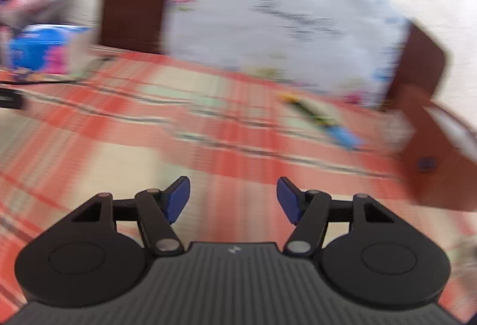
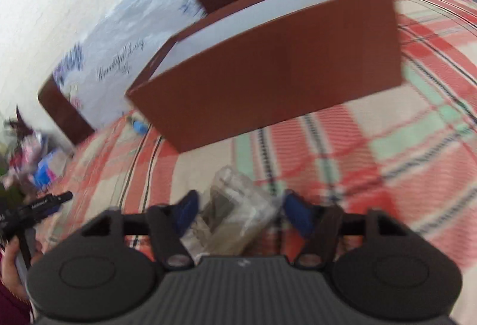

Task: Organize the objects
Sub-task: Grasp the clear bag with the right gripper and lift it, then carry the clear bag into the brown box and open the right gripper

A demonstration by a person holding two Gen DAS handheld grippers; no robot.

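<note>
My left gripper (image 1: 233, 195) is open and empty above the red plaid cloth (image 1: 149, 122). A pen-like object with a blue end (image 1: 325, 121) lies on the cloth ahead of it, near the brown box (image 1: 432, 164) at the right. In the right wrist view my right gripper (image 2: 240, 210) has its blue pads on either side of a clear plastic packet (image 2: 235, 217); contact is blurred. The open brown box (image 2: 268, 65) with white inside stands just ahead. Its floral lid (image 2: 113, 57) leans on the wall behind.
The floral lid (image 1: 268, 12) leans against the white wall. A blue and pink package (image 1: 38, 48) and other clutter (image 2: 29, 158) sit at the left. A black cable (image 1: 44, 82) lies on the cloth. The other gripper (image 2: 38, 208) and a hand show at left.
</note>
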